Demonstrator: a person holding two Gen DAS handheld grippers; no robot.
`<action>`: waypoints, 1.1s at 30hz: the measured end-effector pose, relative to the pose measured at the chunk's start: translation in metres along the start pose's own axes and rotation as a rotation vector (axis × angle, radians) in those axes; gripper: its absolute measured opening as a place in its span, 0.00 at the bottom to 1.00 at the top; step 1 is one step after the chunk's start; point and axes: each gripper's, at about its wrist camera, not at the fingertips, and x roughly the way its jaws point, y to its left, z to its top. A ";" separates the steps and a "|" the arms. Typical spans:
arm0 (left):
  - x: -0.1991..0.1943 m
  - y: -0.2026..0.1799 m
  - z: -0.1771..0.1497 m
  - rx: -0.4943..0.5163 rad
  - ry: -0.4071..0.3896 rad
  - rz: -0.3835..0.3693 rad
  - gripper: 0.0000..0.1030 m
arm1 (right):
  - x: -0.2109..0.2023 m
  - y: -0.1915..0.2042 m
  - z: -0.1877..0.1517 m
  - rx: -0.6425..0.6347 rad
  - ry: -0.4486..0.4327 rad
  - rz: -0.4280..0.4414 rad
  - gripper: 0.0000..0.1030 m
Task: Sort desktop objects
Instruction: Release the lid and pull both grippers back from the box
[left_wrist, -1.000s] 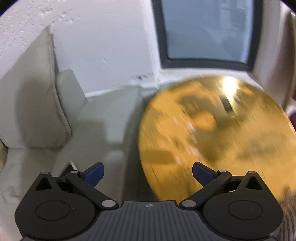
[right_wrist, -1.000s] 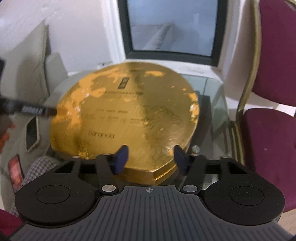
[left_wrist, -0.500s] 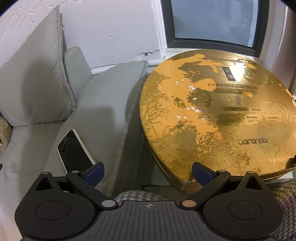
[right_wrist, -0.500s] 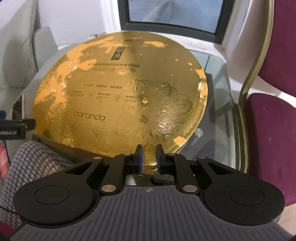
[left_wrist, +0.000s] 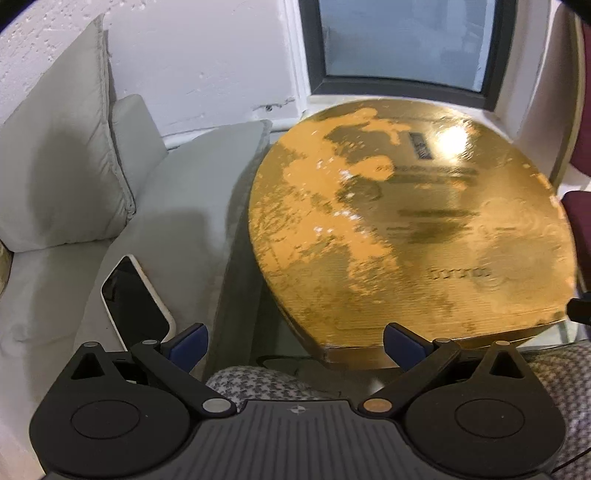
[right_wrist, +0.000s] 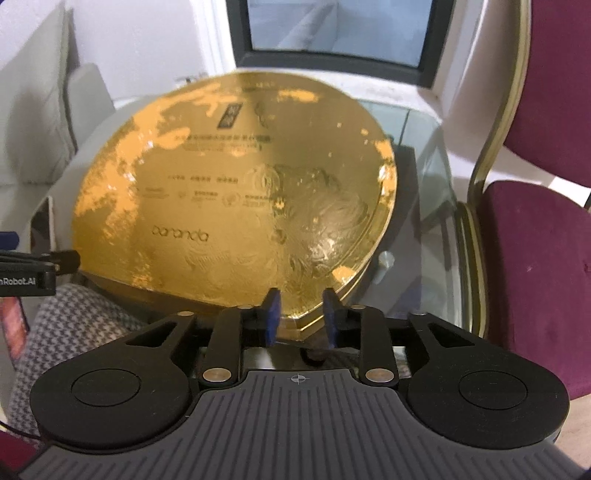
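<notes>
Phone (left_wrist: 136, 301) sits loose on the sofa cushion (left_wrist: 177, 206) at left. The left gripper (left_wrist: 293, 345) has jaws spread wide, empty. The gold box (right_wrist: 236, 192) overhangs the glass table (right_wrist: 424, 162); the right gripper (right_wrist: 300, 317), jaws partly apart around nothing, could nudge its edge and slide it off.

A home sitting corner is indicated: a pale cushioned sofa (left_wrist: 122, 206), a maroon upholstered chair (right_wrist: 535, 258), a glass desk (right_wrist: 424, 155) and a dark-framed window (right_wrist: 332, 33) are seen.
</notes>
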 end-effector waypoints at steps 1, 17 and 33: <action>-0.005 -0.002 0.001 0.003 -0.009 -0.006 0.99 | -0.005 -0.001 0.000 0.004 -0.010 0.005 0.54; -0.056 -0.036 0.003 0.079 -0.042 -0.079 0.99 | -0.084 -0.017 -0.007 0.096 -0.193 0.055 1.00; -0.067 -0.063 -0.015 0.121 -0.059 -0.118 0.99 | -0.091 -0.032 -0.025 0.155 -0.176 0.018 1.00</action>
